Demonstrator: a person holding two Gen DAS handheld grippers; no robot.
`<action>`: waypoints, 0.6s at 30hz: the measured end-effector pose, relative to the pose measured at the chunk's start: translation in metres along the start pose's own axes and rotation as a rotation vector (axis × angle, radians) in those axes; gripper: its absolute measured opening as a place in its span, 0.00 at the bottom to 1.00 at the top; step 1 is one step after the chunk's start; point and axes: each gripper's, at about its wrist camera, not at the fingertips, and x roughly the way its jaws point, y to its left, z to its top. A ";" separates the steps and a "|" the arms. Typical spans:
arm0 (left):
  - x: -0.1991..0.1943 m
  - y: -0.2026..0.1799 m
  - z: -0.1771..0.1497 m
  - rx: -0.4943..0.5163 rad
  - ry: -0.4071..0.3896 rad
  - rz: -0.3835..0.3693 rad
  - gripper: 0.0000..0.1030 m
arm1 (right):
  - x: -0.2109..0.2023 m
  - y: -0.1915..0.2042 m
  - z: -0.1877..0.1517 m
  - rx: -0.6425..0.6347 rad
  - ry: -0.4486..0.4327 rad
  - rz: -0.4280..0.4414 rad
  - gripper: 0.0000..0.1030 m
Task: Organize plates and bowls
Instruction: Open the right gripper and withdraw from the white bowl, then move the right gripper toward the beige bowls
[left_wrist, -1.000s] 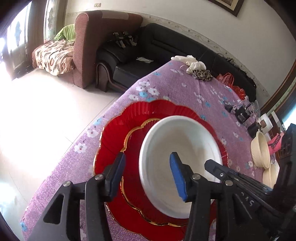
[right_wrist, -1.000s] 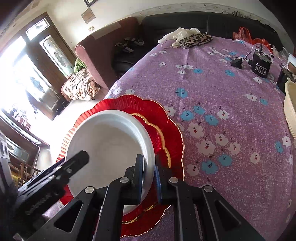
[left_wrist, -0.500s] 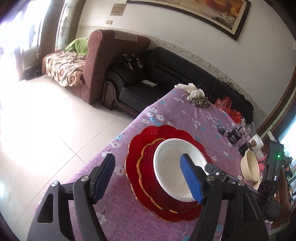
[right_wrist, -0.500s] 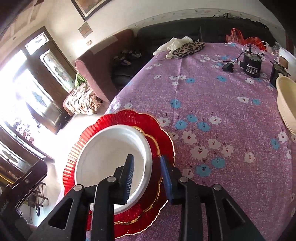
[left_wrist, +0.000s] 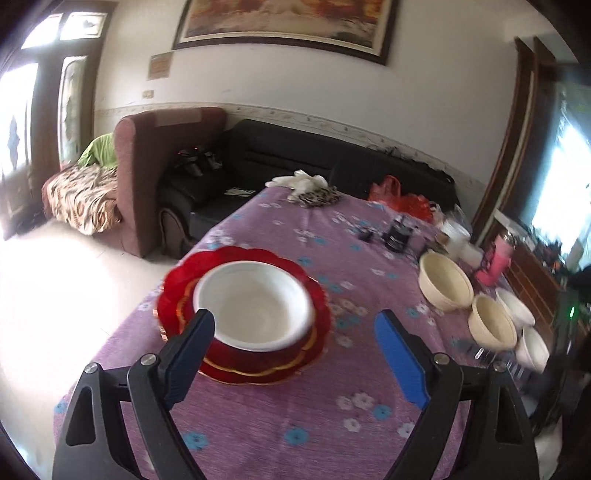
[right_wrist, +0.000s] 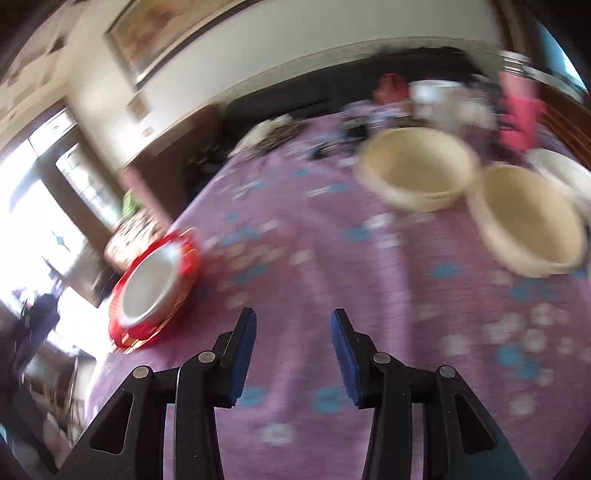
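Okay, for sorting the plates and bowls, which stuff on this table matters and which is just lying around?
Part of the job:
white bowl
red plates
large cream bowl
smaller cream bowl
small white bowls

Just lying about:
leopard-print cloth
red bag
pink cup

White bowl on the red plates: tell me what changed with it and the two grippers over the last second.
Both grippers let go of the white bowl: the right gripper had its rim pinched, the left gripper straddled it. Both have since pulled back, jaws opening with nothing between them; the right's view has swung toward the cream bowls. The bowl stayed nested on the red plates, which did not shift on the purple tablecloth.
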 end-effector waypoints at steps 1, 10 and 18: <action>0.000 -0.010 -0.003 0.007 0.010 -0.025 0.86 | -0.011 -0.022 0.008 0.067 -0.024 -0.013 0.44; 0.019 -0.097 -0.056 0.168 0.149 -0.104 0.86 | -0.037 -0.071 -0.027 0.145 -0.075 0.020 0.63; 0.027 -0.102 -0.065 0.177 0.182 -0.093 0.86 | -0.030 -0.106 -0.061 0.266 -0.043 0.042 0.63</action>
